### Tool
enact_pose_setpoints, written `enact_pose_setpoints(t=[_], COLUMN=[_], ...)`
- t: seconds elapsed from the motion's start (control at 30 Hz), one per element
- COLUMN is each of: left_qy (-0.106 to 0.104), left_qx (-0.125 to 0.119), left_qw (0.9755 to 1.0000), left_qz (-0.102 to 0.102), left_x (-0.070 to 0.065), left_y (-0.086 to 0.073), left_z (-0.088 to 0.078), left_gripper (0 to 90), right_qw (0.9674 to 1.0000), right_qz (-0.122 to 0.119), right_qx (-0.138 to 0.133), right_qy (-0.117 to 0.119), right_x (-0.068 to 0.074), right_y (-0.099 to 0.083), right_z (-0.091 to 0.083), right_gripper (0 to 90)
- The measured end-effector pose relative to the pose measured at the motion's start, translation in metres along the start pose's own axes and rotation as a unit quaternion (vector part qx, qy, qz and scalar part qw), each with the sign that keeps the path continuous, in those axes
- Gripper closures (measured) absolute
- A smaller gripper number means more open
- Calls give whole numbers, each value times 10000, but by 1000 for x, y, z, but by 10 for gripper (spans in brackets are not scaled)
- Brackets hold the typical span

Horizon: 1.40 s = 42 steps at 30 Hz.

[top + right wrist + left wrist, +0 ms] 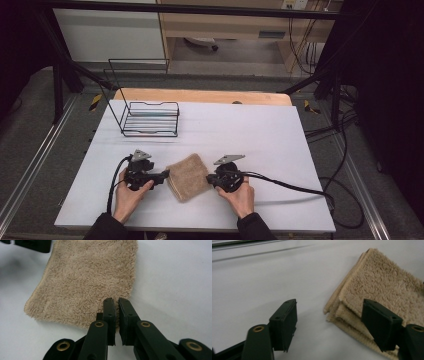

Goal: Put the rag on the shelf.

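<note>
A folded tan towel point(187, 176) lies on the white table point(250, 130) near its front edge. My left gripper point(165, 175) is at the towel's left edge, held in a person's hand. In the left gripper view its jaws point(329, 307) stand open, the right one over the layered towel point(382, 287) edge and the left one over bare table; the pads do not press on it. My right gripper point(210, 179) is at the towel's right edge. In the right gripper view it point(116, 301) is shut, with the towel point(87, 282) edge pinched between the pads.
A black wire rack point(150, 119) stands at the back left of the table. A wooden board point(200, 95) runs along the far edge. Black cables point(300, 189) trail right from the right gripper and off the table. Dark frame legs stand beside both sides.
</note>
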<state>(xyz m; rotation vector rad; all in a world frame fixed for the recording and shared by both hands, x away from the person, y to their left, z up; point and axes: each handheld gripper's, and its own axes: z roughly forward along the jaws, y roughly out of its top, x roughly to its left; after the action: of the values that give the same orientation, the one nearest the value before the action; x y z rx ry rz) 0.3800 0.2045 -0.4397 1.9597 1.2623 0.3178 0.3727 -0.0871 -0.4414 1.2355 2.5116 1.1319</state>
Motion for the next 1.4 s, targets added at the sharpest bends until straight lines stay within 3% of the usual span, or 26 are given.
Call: enact_pose_setpoints(t=[0.17,0.37,0.53,0.77,0.9,1.1,1.23,1.4], left_qy=[36,168,5,4,47,-85,-101,-65], left_qx=[76,98,46,27,12,29,22,4], left_qw=[9998,9996,9997,9995,9995,9993,9994,9997], left_qz=[-189,-204,-240,-324,-306,-356,-333,-220], left_x=[-6,-13,-16,-19,-20,-21,-21,-23], left_y=[4,5,4,3,3,3,3,3], left_z=[14,22,24,26,27,28,29,29], left_gripper=[400,445,552,653,684,771,785,796], right_qw=[10000,9998,9997,9998,9996,9985,9981,9969], right_qz=[72,158,204,130,16,-119,-204,-394], right_qx=[-54,-95,-148,-161,-280,-504,-578,-673], right_qy=[22,47,60,12,95,165,107,83], right_x=[2,3,1,-1,-4,-15,-24,-28], right_y=[-10,-18,-22,-20,-15,0,14,37], right_z=[-5,-9,-9,-8,-11,-11,-5,11], right_gripper=[846,836,790,720,648,517,427,394])
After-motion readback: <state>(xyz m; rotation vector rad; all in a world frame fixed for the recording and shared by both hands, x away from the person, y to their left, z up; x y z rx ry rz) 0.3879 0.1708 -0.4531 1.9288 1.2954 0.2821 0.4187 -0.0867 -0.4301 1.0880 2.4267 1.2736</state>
